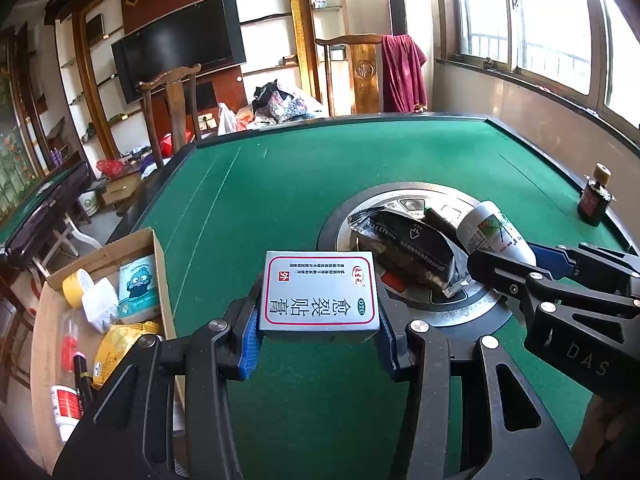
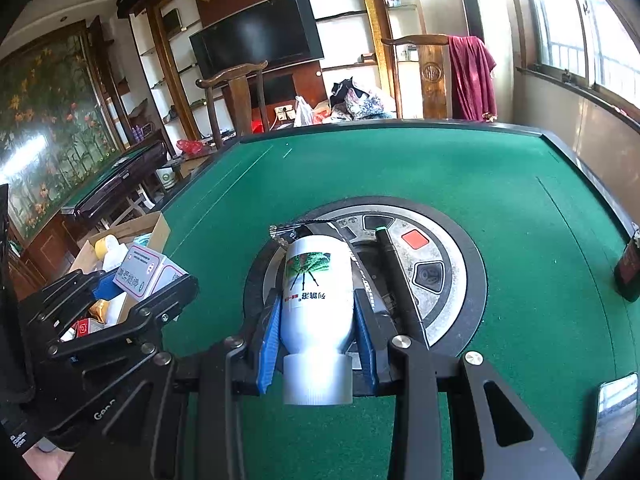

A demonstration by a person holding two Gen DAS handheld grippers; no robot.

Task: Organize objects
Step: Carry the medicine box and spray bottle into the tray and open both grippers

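Strong daylight is admitted through the windows (image 1: 552, 28) at right, which are overexposed. Heavy fisheye curvature is noted at edges; focus is sharp.

Sunlit windows (image 1: 560, 32) right; wall television (image 1: 180, 44); wooden chairs (image 1: 172, 112) behind green table (image 1: 280, 184).

Table (image 1: 280, 184): green felt top with a dark raised rim.
Centre: round metal panel (image 2: 440, 256) set into the felt.
On the panel: dark foil packet (image 1: 404, 248) and a black pen (image 2: 400, 280).
Far right edge: small dark bottle (image 1: 595, 200), standing upright on the felt.
Left edge: open cardboard box (image 1: 160, 264) of small items beside the table.
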